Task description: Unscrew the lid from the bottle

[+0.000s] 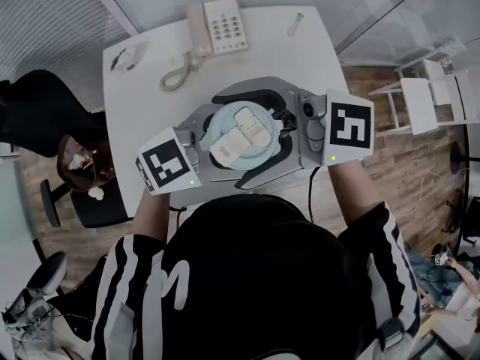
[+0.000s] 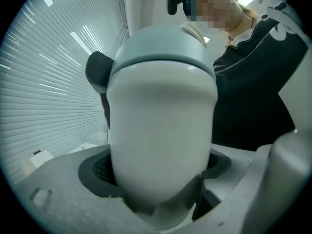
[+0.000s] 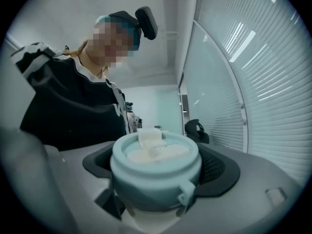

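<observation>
Bottle: a white-bodied bottle (image 2: 161, 145), held clear of the white worktop (image 1: 142, 103) at the centre of the head view, between the two claws.

Long axis: roughly upright and aimed at the head camera, so that view shows little but the bottle's top face.

Lid: a pale blue lid (image 3: 156, 162) with a white flip tab (image 3: 148, 136), seated on the bottle. The left gripper view shows no gap between lid and body.

Left claw: the left claw (image 2: 161, 199) enters from the lower left of the head view. Its jaws are spread to the width of the body and close on the lower part of the white body, with a dark pad on either side.

Right claw: the right claw (image 3: 156, 194) enters from the right of the head view. Its jaws are closed round the blue lid, with the pads level with its skirt and the flip tab standing free above them.

Governing relation: both claws grip across the same axis at different heights, the left on the body below and the right on the lid above. The turn is therefore judged to run about that upright axis, with the left claw as anchor.

Stage: the lid is on, and how far the thread has been loosened cannot be told.

Surroundings: a telephone (image 1: 216, 27) lies at the upper part of the head view, well apart from the bottle.
</observation>
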`<state>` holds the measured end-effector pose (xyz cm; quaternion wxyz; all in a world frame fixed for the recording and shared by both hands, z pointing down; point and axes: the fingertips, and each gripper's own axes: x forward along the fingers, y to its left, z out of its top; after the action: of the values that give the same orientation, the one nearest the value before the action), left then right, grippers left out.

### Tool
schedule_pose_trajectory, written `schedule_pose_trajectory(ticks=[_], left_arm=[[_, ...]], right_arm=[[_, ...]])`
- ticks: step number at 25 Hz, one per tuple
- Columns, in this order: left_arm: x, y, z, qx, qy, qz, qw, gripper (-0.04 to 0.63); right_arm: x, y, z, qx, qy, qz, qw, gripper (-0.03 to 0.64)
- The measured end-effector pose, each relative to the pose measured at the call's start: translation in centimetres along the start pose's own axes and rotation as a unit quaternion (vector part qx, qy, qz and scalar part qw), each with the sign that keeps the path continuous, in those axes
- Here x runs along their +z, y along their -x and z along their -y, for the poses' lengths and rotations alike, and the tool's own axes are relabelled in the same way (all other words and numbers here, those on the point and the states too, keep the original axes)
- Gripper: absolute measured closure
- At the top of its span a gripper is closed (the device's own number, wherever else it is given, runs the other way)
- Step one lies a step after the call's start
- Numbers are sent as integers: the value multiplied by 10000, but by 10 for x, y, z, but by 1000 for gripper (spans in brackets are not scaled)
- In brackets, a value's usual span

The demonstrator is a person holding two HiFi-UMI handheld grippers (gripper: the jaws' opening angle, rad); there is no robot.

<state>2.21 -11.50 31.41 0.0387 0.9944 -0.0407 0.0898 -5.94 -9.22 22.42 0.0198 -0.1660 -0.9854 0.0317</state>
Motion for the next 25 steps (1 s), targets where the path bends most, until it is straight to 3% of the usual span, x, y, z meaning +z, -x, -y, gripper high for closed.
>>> schedule_pose_trajectory(ticks=[9,12,15,18,22,25], left_arm=[[24,1,35,-540,-180,124,9983,143],[30,2,35,-475,-139,292,9983,143],[34,11,26,-104,-36,511,9986,143],[33,26,7,538,8,566,9969,143],[39,37,-20,1434,60,590,9879,143],[42,45,-39,1924,109,624,9793,143]], right_arm=[[23,-3,-42,1591,254,18,9869,141],[33,-2,-42,1584,293,200,9867,141],[44,0,-27,776,534,508,9943,141],[55,8,-10,-209,587,837,9945,141],[72,30,7,-1887,638,1113,9736,141],[74,34,15,-2729,583,1118,9537,143]])
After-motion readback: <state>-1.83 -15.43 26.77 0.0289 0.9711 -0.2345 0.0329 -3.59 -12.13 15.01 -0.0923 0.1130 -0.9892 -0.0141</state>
